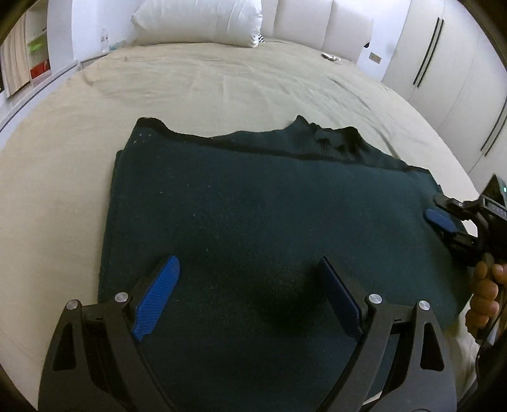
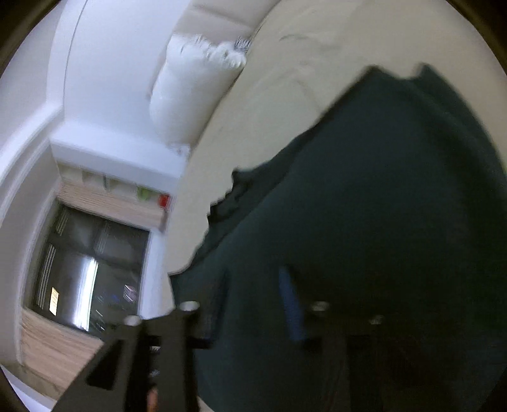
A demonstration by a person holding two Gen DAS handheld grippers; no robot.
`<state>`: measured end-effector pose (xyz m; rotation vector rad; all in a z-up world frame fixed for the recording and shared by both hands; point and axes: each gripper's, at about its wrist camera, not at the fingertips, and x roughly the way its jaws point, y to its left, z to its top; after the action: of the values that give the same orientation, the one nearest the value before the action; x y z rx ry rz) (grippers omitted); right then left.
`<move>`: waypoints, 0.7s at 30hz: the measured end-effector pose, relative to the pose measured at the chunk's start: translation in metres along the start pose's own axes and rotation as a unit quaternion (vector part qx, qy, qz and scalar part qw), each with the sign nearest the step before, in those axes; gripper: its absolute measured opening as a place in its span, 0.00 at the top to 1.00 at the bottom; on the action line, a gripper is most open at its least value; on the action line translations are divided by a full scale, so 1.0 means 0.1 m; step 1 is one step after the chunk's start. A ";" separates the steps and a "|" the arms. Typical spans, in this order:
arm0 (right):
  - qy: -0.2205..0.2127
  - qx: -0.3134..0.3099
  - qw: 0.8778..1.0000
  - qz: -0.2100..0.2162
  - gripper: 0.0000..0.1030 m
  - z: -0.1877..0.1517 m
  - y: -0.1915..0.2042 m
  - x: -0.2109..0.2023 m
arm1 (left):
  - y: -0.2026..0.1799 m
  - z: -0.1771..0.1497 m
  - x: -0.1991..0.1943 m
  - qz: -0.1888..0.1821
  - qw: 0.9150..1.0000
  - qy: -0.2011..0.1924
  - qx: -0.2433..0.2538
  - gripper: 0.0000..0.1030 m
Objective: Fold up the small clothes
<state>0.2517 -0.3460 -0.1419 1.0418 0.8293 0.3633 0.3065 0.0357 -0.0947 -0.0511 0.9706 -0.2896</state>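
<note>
A dark green knitted garment point(image 1: 269, 215) lies folded flat on the beige bed point(image 1: 206, 88). My left gripper point(image 1: 250, 285) is open, its blue-padded fingers point(image 1: 158, 294) spread just above the garment's near part, holding nothing. My right gripper point(image 1: 443, 222) is at the garment's right edge, seen from the side; one blue pad lies on the cloth. In the blurred right wrist view the garment point(image 2: 364, 206) fills the right side, and one blue pad point(image 2: 291, 304) shows with cloth beside it; I cannot tell whether it grips.
A white pillow point(image 1: 202, 22) and padded headboard point(image 1: 317, 25) are at the bed's far end. White wardrobe doors point(image 1: 443, 63) stand to the right, shelves point(image 1: 35, 54) to the left. A dark window point(image 2: 92, 269) shows in the right wrist view.
</note>
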 end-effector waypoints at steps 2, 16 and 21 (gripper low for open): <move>-0.029 0.014 0.999 0.007 0.71 0.00 -0.11 -0.19 | 0.03 -0.01 -0.01 -0.002 1.000 -0.002 -0.003 0.13; -0.003 -0.048 0.999 0.001 0.45 -0.46 0.52 -0.29 | -0.01 -0.02 -0.01 0.014 1.000 0.001 0.003 0.13; 0.067 -0.042 0.997 0.001 0.46 -0.67 0.39 0.09 | -0.02 -0.04 -0.02 0.017 1.000 0.001 0.008 0.13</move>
<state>0.2115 -0.2800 -0.1282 0.9467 0.9251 0.4693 0.3017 0.0350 -0.0946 -0.0192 0.9691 -0.2664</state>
